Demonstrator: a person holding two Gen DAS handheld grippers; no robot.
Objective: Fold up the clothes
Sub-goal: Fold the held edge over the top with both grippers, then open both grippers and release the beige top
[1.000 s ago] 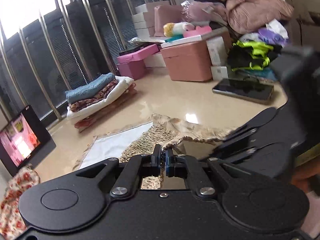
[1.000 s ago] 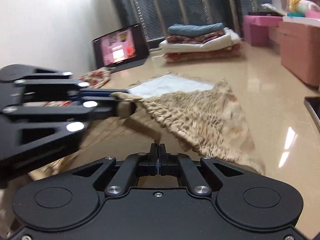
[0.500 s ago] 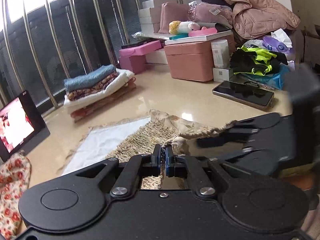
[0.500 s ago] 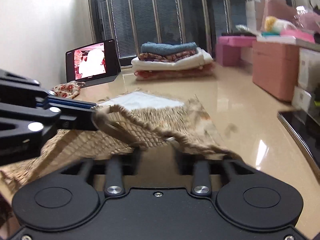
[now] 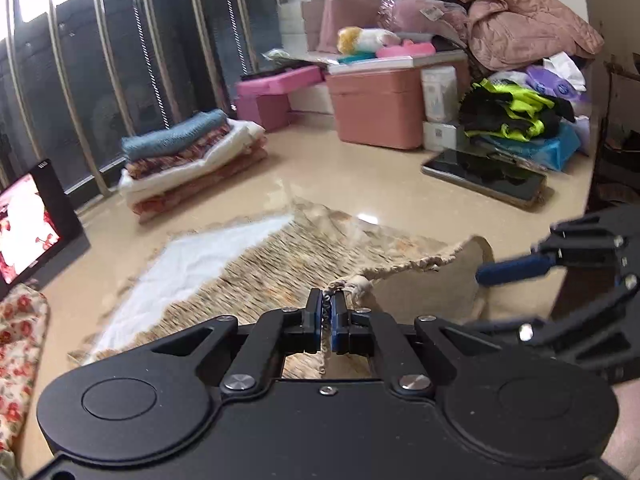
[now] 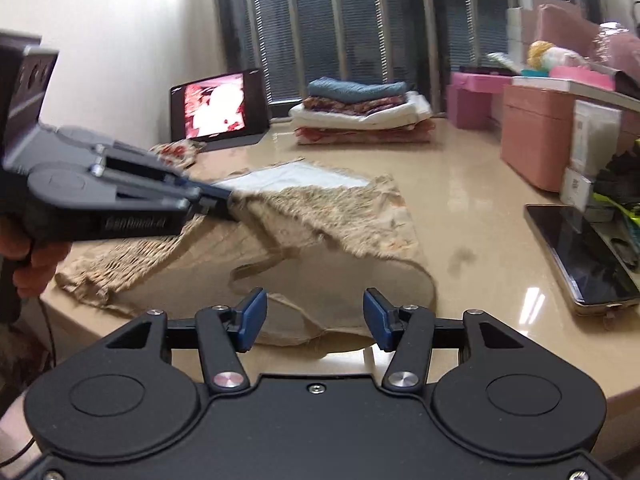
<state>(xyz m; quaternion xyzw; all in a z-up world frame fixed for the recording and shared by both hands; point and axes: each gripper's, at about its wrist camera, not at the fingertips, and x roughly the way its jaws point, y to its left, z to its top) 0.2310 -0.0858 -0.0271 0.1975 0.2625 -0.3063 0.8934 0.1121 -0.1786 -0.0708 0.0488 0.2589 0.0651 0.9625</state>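
Left wrist view: left tool point(image 5: 329, 306) clamped on the smocked beige garment point(image 5: 280, 256)'s strap end, near counter point(image 6: 472, 184) edge.
Right tool point(image 6: 315, 314) half open, jaws just opened, empty. Fold underway; next, regrip the loose hem corner.

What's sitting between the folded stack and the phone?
Nothing: bare glossy floor between the folded stack and the phone, shown in the left wrist view.

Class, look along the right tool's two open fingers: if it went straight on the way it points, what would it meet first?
Most likely the beige garment: its loose strap and near edge lie on the table just ahead of the right tool. Nothing stands between them, though depth is hard to judge.
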